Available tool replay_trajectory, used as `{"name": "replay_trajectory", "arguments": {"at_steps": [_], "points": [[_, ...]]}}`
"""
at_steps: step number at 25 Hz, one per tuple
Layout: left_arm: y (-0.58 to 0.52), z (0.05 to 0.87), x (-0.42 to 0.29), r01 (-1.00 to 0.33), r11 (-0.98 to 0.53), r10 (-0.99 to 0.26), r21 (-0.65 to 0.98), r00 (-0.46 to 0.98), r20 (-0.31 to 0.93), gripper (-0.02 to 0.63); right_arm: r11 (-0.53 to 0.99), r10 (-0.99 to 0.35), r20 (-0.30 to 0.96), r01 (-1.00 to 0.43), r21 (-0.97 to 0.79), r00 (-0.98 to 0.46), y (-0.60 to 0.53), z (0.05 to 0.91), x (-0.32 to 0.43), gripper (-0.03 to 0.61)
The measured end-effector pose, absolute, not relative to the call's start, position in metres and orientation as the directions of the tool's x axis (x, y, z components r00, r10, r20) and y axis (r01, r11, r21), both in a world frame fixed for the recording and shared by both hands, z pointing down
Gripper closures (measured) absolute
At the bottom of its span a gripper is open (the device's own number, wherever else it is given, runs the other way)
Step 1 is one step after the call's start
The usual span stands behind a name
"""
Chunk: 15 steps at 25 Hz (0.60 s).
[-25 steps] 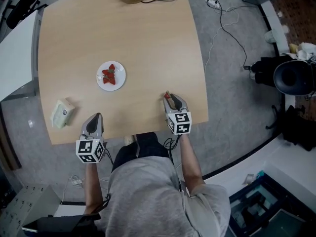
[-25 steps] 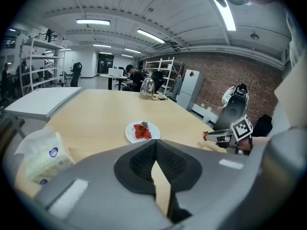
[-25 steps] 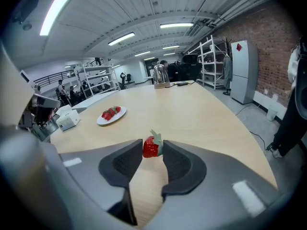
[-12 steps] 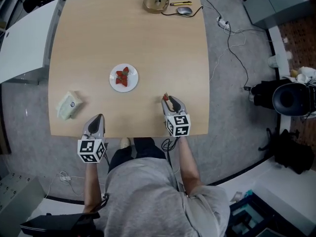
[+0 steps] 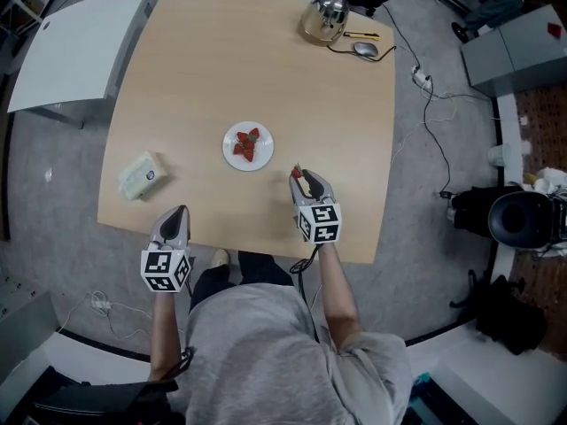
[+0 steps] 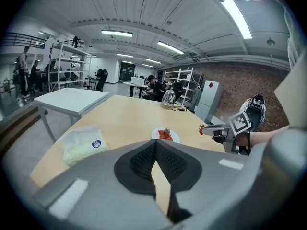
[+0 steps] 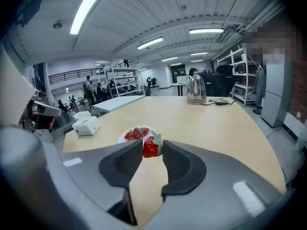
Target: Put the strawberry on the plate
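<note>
Right gripper (image 5: pixel 302 178) pinches strawberry (image 7: pixel 150 147) at jaw tips, lifted off table (image 5: pixel 266 69), tips aimed at plate (image 5: pixel 231 136) nearby, likely for carry. Plate holds other strawberries (image 5: pixel 247 145). Left gripper (image 5: pixel 180 212) closed, empty, parked at table edge, clear of path.

Light wood table (image 5: pixel 266 69), rounded corners, top mostly bare. White plate (image 5: pixel 228 138) near middle, somewhat toward near edge. Tissue pack (image 5: pixel 141 175) near left edge, well apart from plate. Far right corner: metal kettle (image 5: pixel 324 16); just beside it grey mouse (image 5: pixel 364 50) and yellow-black pen-like item (image 5: pixel 361 34), kind unclear. Dark cable loops between kettle and mouse.
</note>
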State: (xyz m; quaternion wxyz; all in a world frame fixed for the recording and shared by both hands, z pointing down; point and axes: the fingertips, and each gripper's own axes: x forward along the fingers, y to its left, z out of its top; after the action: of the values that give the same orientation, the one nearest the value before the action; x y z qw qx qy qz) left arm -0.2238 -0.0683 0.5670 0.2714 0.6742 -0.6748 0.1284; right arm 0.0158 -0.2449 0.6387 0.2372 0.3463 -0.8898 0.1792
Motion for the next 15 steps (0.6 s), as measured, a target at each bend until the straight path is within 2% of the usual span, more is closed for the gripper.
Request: {"name": "replay_trajectory", "arguments": {"at_steps": [15], "points": [[-0.046, 0.566, -0.252, -0.971, 0.176, -0.837, 0.161, -0.062, 0.544, 0.594, 0.802, -0.422, 0.556, -0.58, -0.139, -0.716, -0.261, 0.641, -0.055, 0.442]]}}
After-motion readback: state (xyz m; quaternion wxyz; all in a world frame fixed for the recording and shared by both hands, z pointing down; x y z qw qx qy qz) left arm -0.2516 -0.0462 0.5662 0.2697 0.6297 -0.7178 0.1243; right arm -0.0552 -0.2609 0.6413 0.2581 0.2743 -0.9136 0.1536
